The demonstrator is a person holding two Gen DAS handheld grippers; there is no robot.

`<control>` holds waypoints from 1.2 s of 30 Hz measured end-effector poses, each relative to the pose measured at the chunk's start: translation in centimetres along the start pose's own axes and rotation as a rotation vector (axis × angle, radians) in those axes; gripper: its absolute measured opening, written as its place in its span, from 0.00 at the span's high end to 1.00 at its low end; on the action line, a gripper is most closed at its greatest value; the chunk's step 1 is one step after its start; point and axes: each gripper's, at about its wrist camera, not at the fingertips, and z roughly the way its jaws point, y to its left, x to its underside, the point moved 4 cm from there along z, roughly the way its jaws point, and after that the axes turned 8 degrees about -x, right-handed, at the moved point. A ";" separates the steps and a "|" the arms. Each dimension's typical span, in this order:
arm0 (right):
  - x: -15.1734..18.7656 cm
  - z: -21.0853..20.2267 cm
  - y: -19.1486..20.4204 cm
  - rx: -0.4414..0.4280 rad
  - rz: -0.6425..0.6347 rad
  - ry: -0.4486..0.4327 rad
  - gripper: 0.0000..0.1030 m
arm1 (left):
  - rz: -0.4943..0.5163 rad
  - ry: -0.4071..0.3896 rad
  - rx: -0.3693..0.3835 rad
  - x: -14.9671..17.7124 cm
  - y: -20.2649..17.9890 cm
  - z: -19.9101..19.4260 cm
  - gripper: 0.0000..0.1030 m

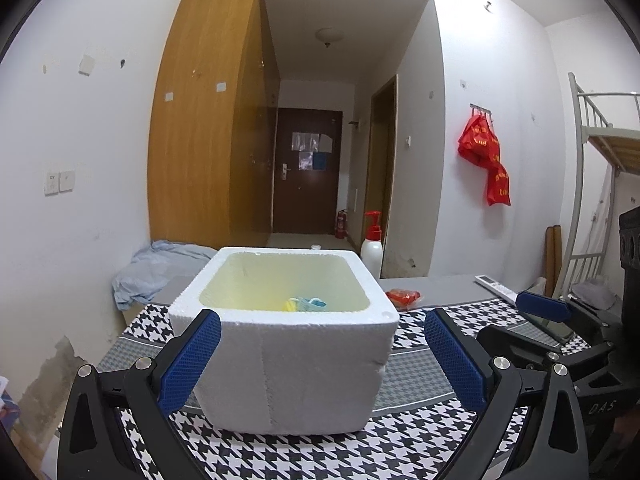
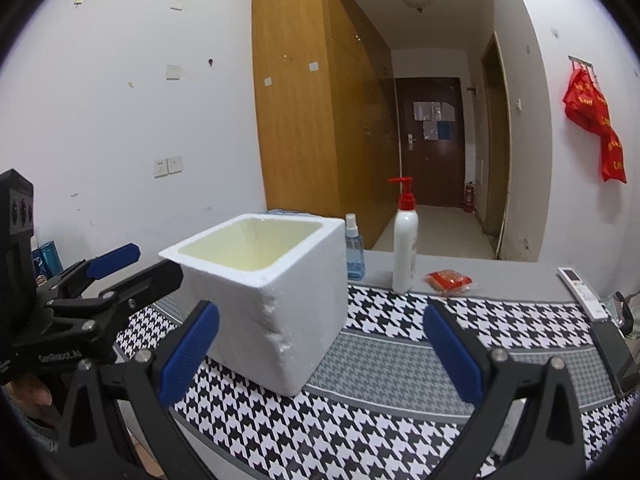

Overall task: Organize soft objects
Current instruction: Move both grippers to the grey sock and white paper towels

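Both the left hand-held gripper [image 1: 322, 356] and right hand-held gripper [image 2: 320, 350] gape wide, empty. Yellow-blue soft items [image 1: 304, 304], probably cloth, lie inside the foam box [image 1: 288, 364] on the table [image 2: 400, 400]: light, limp; pinch a fold.

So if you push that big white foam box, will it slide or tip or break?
Probably slides easily: the foam box looks light, holding only small soft things, and sits flat on the houndstooth cloth. Tipping seems unlikely, since its base is wide. It's likely crumbly; one corner already shows dents, so hard squeezing may chip it.
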 end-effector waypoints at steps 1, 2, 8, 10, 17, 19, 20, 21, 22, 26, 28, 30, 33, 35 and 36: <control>0.2 -0.1 -0.1 -0.001 0.003 0.001 0.00 | 0.002 0.003 0.005 0.2 -0.2 0.0 0.01; 0.4 -0.1 -0.3 0.000 0.006 0.005 0.00 | 0.000 0.007 0.013 0.3 -0.2 0.1 0.01; 1.1 -0.2 -1.2 0.017 0.022 0.017 0.00 | -0.013 0.028 0.040 1.5 -0.7 0.7 0.01; 1.3 -0.3 -1.4 0.025 0.019 0.022 0.00 | -0.013 0.035 0.045 1.6 -0.6 1.0 0.01; 2.0 -0.9 -2.4 0.058 0.036 0.034 0.00 | -0.001 0.064 0.069 2.3 -1.6 1.9 0.01; 2.1 -1.2 -2.7 0.071 0.040 0.035 0.00 | 0.000 0.066 0.079 2.3 -1.9 2.0 0.01; 2.1 -1.4 -2.8 0.080 0.040 0.033 0.00 | 0.004 0.069 0.086 2.3 -2.2 2.1 0.01; 2.2 -1.6 -3.0 0.089 0.042 0.033 0.00 | 0.010 0.071 0.093 2.3 -2.5 2.1 0.01; 2.2 -1.9 -3.2 0.103 0.047 0.030 0.00 | 0.011 0.070 0.096 2.3 -2.7 2.1 0.01; 2.4 -2.9 -4.0 0.132 0.062 0.024 0.00 | 0.022 0.070 0.134 2.5 -3.9 2.0 0.01; 2.6 -3.5 -4.4 0.154 0.070 0.024 0.00 | 0.026 0.074 0.154 2.6 -4.5 2.0 0.01; 2.8 -3.9 -4.7 0.168 0.072 0.024 0.00 | 0.028 0.084 0.172 2.7 -5.1 2.1 0.01; 3.0 -4.5 -5.4 0.195 0.086 0.020 0.00 | 0.027 0.088 0.183 2.6 -5.8 2.3 0.01; 3.3 -5.1 -5.9 0.212 0.101 0.016 0.00 | 0.035 0.095 0.192 2.6 -6.5 2.4 0.01; 3.4 -5.3 -6.2 0.221 0.106 0.018 0.00 | 0.042 0.098 0.196 2.7 -6.8 2.5 0.01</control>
